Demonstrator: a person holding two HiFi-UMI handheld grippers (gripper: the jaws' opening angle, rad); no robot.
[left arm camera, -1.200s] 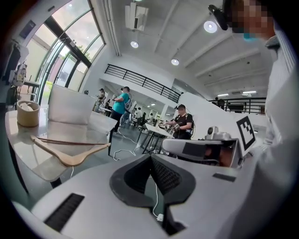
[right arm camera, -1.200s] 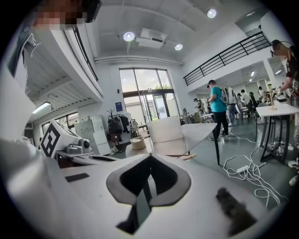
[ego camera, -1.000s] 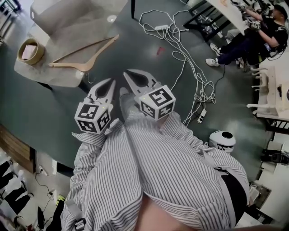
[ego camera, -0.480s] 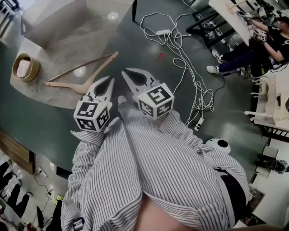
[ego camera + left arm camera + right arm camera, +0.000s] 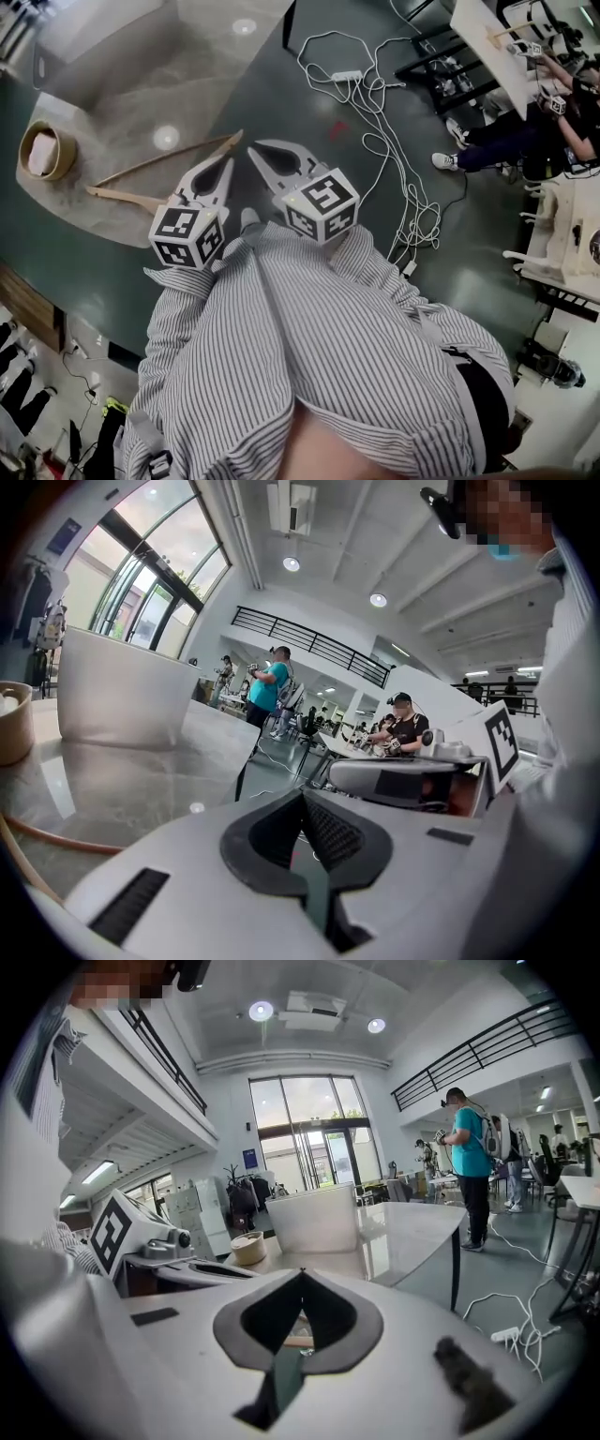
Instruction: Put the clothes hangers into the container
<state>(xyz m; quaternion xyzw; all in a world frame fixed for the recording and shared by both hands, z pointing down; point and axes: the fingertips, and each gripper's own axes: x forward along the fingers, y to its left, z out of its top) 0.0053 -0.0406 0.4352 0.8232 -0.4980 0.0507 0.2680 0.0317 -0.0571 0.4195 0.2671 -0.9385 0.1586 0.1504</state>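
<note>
A wooden clothes hanger [image 5: 169,156] lies flat on the grey marbled table [image 5: 202,89]; its curved end also shows at the lower left of the left gripper view [image 5: 52,836]. The container [image 5: 103,42] is a pale open box at the table's far side [image 5: 122,691] [image 5: 314,1218]. My left gripper [image 5: 229,161] [image 5: 302,792] is shut and empty, with its tip just above the hanger's right end. My right gripper [image 5: 252,148] [image 5: 300,1271] sits beside it to the right, near the table's edge. It is also shut, with nothing between its jaws.
A round wooden bowl [image 5: 40,152] [image 5: 247,1247] stands on the table left of the hanger. White cables and a power strip [image 5: 347,75] trail over the dark floor to the right. Seated people [image 5: 525,141] and other tables are at the far right.
Both grippers have moved forward together toward the table. The hanger's right end now lies just by the left gripper's tip. Both stay shut.
</note>
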